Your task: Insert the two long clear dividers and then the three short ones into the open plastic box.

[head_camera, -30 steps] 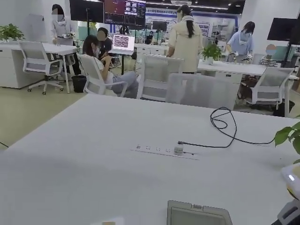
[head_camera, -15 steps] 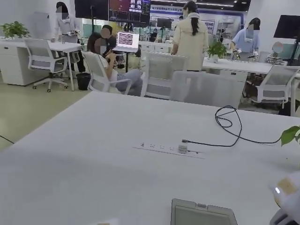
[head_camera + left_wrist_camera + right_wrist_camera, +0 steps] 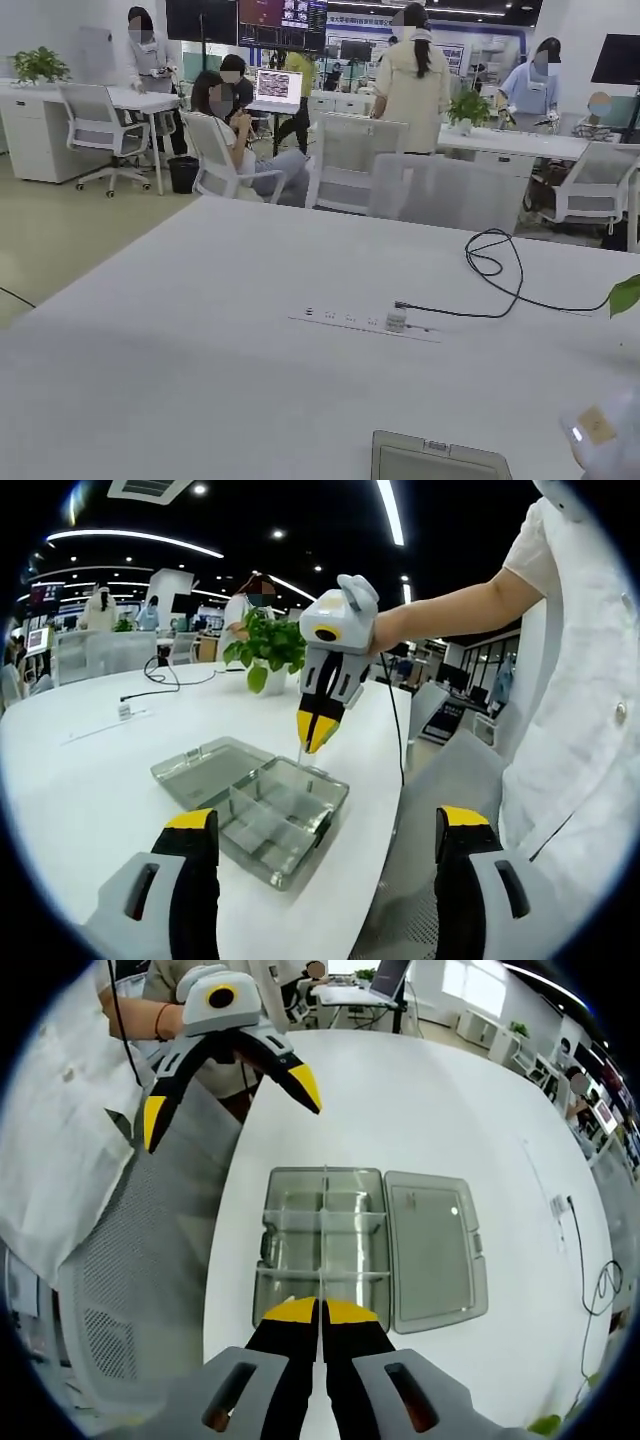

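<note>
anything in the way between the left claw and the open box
Nothing visible does. The left claw is open, with only bare table between it and the box. The right claw hangs at the box's far rim, shut on what looks like a clear divider, beyond that path.

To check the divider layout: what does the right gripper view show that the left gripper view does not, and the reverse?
Right gripper view: a look from above at clear dividers crossing inside the open plastic box, plus the whole left gripper, jaws wide open. Left gripper view: the right gripper from the side, jaws shut, pointing down at the box. Both: the box and its lid beside it.
</note>
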Available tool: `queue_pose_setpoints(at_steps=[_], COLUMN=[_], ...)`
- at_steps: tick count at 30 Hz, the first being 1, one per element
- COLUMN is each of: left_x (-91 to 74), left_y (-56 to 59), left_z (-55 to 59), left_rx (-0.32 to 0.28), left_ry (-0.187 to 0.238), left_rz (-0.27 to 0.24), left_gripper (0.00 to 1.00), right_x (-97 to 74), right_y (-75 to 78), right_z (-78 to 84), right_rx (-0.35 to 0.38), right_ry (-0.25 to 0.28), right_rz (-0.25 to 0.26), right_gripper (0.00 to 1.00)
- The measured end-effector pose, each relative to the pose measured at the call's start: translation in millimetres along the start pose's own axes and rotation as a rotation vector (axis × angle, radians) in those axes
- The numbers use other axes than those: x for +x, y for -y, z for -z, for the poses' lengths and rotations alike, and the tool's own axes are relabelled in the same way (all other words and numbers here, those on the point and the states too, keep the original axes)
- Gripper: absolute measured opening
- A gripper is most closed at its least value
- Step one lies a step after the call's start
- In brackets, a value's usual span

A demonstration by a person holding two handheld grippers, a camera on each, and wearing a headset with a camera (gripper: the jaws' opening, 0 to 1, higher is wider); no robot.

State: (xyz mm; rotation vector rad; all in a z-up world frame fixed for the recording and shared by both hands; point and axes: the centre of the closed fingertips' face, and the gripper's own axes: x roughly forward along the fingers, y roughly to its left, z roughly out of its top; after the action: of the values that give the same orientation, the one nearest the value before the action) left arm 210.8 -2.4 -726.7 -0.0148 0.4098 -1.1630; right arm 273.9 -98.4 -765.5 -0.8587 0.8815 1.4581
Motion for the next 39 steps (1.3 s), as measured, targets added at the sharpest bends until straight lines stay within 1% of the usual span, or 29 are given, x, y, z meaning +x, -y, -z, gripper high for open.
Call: queue_pose_setpoints(at_steps=[13, 24, 26, 33, 39], left_x=[-0.9, -1.4, -1.3, -1.5, -2.5], left_y=[-0.6, -1.3, -1.4, -1.5, -1.7], left_z=[0.5, -1.1, -0.6, -0.4, 1.0], left_rx=[-0.003, -0.005, -0.005, -0.008, -0.012], left_ry=[0.004, 0.014, 0.013, 0.014, 0.013], left_rz=[-0.003, -0.007, -0.008, -0.011, -0.012], left_gripper=[0.90, 0.90, 0.90, 0.90, 0.90], right_x=[10.2, 14.3, 17.3, 19.6, 27.5], right_y=[1.5, 0.9, -0.1, 0.1, -0.9], right_z=[5.4, 6.1, 8.9, 9.1, 12.5], right_rx=[-0.018, -0.006, -0.011, -0.002, -0.013], right_ry=[-0.027, -0.009, -0.014, 0.005, 0.015], right_rz=[-0.021, -0.026, -0.025, -0.022, -0.015], right_gripper=[0.03, 0.03, 0.03, 0.03, 0.03])
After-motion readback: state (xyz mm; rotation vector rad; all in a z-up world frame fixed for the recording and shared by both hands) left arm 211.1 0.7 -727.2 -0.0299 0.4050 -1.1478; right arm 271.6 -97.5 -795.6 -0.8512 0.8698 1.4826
